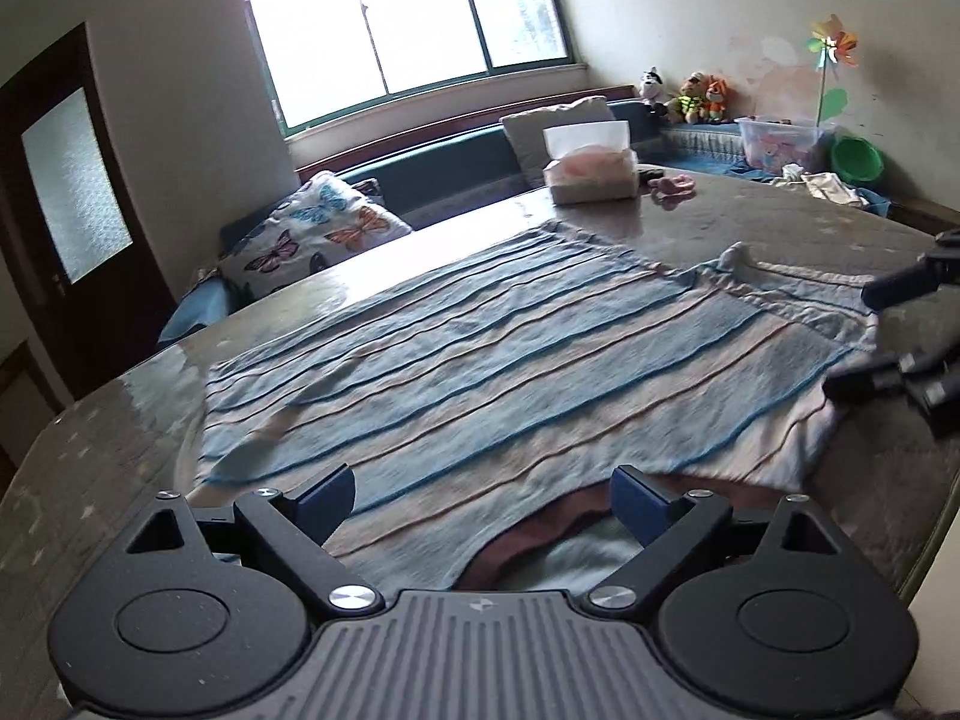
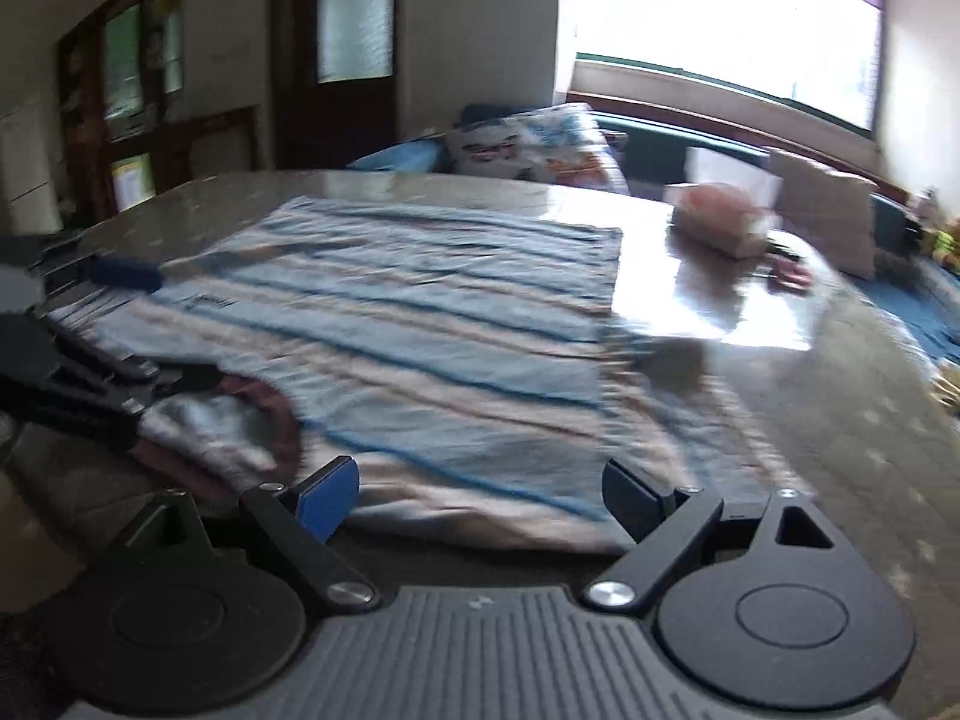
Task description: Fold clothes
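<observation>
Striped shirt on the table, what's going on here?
A person holds two handheld grippers over a striped shirt spread flat on the table. The left gripper sits at the collar end and the right gripper at the near edge beside it. Both have their jaws open, gripping nothing. No fold made yet.

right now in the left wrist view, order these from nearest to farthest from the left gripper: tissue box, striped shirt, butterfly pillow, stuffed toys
1. striped shirt: spread on the table, its collar between the open fingers of the left gripper.
2. butterfly pillow: beyond the table's far left edge.
3. tissue box: at the table's far side, centre right.
4. stuffed toys: against the wall, far right.
</observation>
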`<action>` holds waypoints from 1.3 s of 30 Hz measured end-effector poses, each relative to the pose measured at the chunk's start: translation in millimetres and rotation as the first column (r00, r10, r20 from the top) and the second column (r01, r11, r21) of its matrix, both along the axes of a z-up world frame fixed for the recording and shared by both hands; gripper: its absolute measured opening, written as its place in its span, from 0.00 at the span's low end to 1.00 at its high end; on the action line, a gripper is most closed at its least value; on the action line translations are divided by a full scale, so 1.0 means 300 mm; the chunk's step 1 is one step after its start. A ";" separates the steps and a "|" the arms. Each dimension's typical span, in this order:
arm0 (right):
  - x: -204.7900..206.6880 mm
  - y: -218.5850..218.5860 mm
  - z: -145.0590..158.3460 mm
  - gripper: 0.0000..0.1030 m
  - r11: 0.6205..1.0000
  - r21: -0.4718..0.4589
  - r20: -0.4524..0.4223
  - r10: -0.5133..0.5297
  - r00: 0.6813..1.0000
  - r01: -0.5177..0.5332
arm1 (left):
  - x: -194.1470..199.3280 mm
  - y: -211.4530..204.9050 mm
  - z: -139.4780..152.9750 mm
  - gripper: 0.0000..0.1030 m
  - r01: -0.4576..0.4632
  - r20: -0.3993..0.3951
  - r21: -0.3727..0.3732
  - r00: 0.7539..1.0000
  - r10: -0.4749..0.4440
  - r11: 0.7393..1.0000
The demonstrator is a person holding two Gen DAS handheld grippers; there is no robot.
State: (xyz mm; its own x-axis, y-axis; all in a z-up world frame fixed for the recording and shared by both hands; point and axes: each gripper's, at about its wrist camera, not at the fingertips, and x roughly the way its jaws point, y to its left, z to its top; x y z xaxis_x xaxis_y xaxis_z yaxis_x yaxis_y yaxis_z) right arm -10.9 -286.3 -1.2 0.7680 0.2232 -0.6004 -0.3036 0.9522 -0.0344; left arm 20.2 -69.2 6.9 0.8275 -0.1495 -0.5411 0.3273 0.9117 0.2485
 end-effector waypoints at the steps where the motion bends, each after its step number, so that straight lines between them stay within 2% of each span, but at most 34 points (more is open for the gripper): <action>1: 0.010 -0.030 0.001 0.86 0.999 -0.001 0.004 -0.036 0.999 0.036 | 0.006 -0.015 -0.002 0.92 0.007 -0.001 0.001 1.000 -0.007 1.000; 5: 0.061 -0.158 -0.009 0.83 0.984 0.032 -0.004 -0.173 0.985 0.173 | 0.028 -0.072 -0.011 0.92 0.031 -0.010 0.004 0.999 -0.031 1.000; 9: 0.108 -0.253 -0.034 0.75 0.958 0.048 -0.023 -0.283 0.959 0.284 | 0.050 -0.120 -0.026 0.92 0.044 -0.024 0.004 0.999 -0.044 0.999; 13: 0.129 -0.308 -0.062 0.62 0.939 0.070 -0.051 -0.334 0.941 0.337 | 0.063 -0.151 -0.042 0.92 0.053 -0.039 0.007 0.998 -0.053 0.999; 17: 0.132 -0.327 -0.081 0.54 0.929 0.084 -0.054 -0.356 0.933 0.360 | 0.065 -0.166 -0.055 0.92 0.063 -0.053 0.013 0.997 -0.062 0.998; 18: 0.131 -0.327 -0.082 0.50 0.929 0.086 -0.051 -0.357 0.933 0.360 | 0.065 -0.168 -0.058 0.93 0.065 -0.055 0.013 0.996 -0.064 0.998; 19: 0.131 -0.327 -0.084 0.40 0.928 0.088 -0.048 -0.358 0.932 0.361 | 0.065 -0.170 -0.061 0.94 0.067 -0.057 0.014 0.996 -0.066 0.998; 20: 0.132 -0.325 -0.083 0.36 0.928 0.087 -0.046 -0.359 0.932 0.362 | 0.064 -0.172 -0.063 0.94 0.069 -0.057 0.015 0.996 -0.068 0.998; 22: 0.135 -0.318 -0.080 0.15 0.928 0.084 -0.041 -0.360 0.932 0.362 | 0.065 -0.176 -0.068 0.94 0.071 -0.059 0.017 0.996 -0.070 0.997; 23: 0.137 -0.318 -0.077 0.11 0.929 0.094 -0.044 -0.355 0.934 0.358 | 0.065 -0.178 -0.071 0.94 0.072 -0.060 0.017 0.996 -0.071 0.997; 25: 0.138 -0.312 -0.066 0.08 0.931 0.103 -0.044 -0.348 0.936 0.351 | 0.063 -0.178 -0.076 0.94 0.075 -0.059 0.019 0.995 -0.074 0.997; 30: 0.112 -0.263 0.021 0.07 0.948 0.116 0.023 -0.302 0.953 0.297 | 0.058 -0.165 -0.072 0.94 0.072 -0.055 0.003 0.996 -0.071 0.997; 35: 0.085 -0.168 0.125 0.07 0.971 0.144 0.081 -0.204 0.976 0.191 | 0.047 -0.134 -0.061 0.94 0.056 -0.046 -0.016 0.997 -0.057 0.998; 39: 0.085 -0.048 0.162 0.07 0.986 0.144 0.102 -0.101 0.990 0.086 | 0.037 -0.094 -0.049 0.94 0.031 -0.033 -0.031 0.999 -0.032 0.999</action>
